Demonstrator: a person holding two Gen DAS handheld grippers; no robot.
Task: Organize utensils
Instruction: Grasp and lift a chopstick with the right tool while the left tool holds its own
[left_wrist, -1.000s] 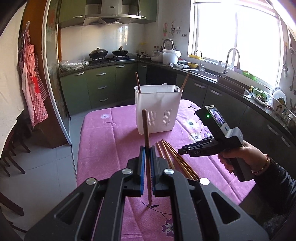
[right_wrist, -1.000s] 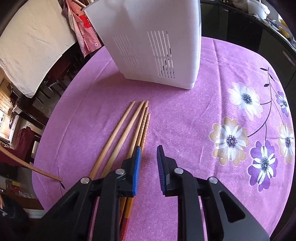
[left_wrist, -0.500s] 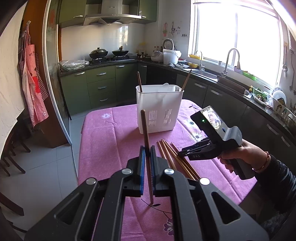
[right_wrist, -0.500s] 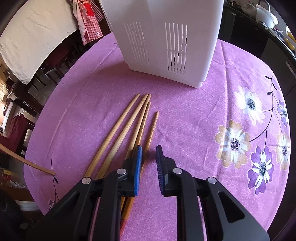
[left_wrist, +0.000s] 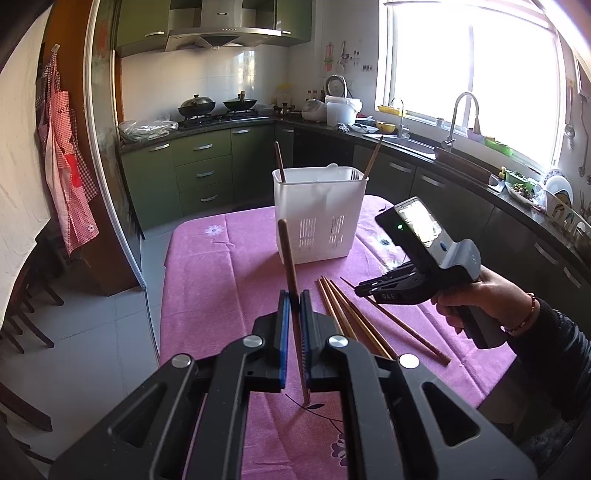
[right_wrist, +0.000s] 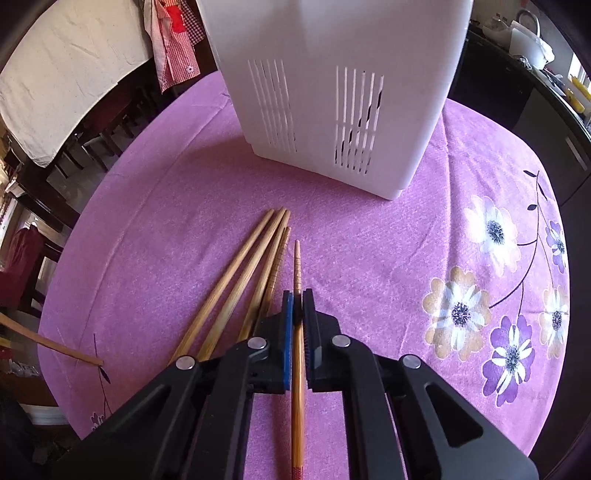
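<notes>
A white slotted utensil holder (left_wrist: 317, 218) stands on the pink tablecloth, with two chopsticks (left_wrist: 371, 158) leaning inside it. My left gripper (left_wrist: 294, 295) is shut on a dark brown chopstick (left_wrist: 288, 251), held steeply with its lower tip near the cloth. In the right wrist view my right gripper (right_wrist: 298, 295) points down at the table, shut on a light bamboo chopstick (right_wrist: 297, 266) that lies along the cloth. Three more bamboo chopsticks (right_wrist: 236, 280) lie just left of it. The holder (right_wrist: 332, 92) stands beyond them. A hand holds the right gripper (left_wrist: 360, 291).
The table's left edge (left_wrist: 166, 295) drops to a tiled floor. Dark chairs (right_wrist: 22, 288) stand beyond the far rim in the right wrist view. Green cabinets and a counter with a sink (left_wrist: 417, 144) line the room. The dark chopstick's tip (right_wrist: 55, 345) shows at left.
My right gripper has moved right from the bundle and shut on the rightmost bamboo chopstick, which now lies apart from the others. The left gripper and its dark chopstick have stayed put.
</notes>
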